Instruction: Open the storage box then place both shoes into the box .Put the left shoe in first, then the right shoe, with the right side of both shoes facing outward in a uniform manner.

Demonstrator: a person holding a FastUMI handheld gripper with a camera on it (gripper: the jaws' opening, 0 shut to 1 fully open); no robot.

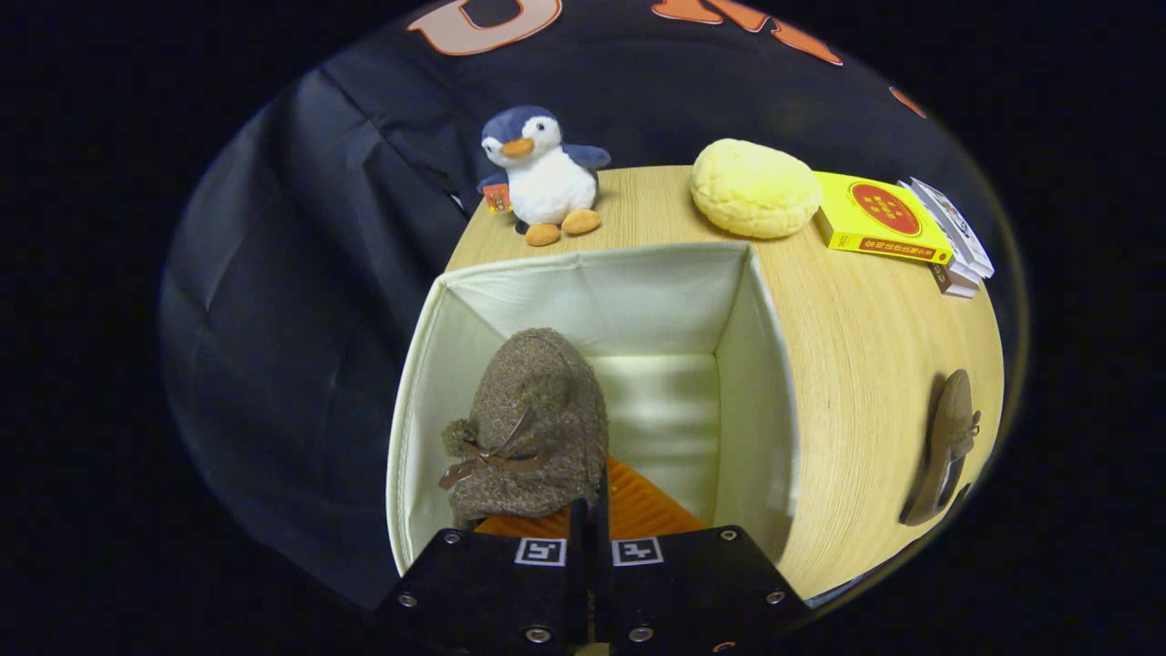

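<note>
**Gripper lowering the first shoe into the open box**

Gripper [592, 510] fingers are drawn close together, pinching the near edge of the brown tweed-like fabric shoe with a ribbon bow [533, 424]. That shoe hangs toe-up just ahead of my fingers, over the left half of the cream fabric storage box [770, 383], which stands open on the pale wooden worktop [874, 364]. I judge this to be the left shoe going in first.

To do it well, I should sink the shoe straight down along the box's left wall, keeping it clear of the rim, and set it flat on the floor before letting go. Hugging the left side matters: the right half must stay free for the second brown shoe [947, 446], lying on its side on the worktop well to the right of the box. I should check which flank faces outward before releasing; from here I cannot tell.

On the far worktop sit a blue-and-white plush penguin [542, 178], a yellow bun-shaped cushion [754, 187] and a yellow book [874, 219].
</note>
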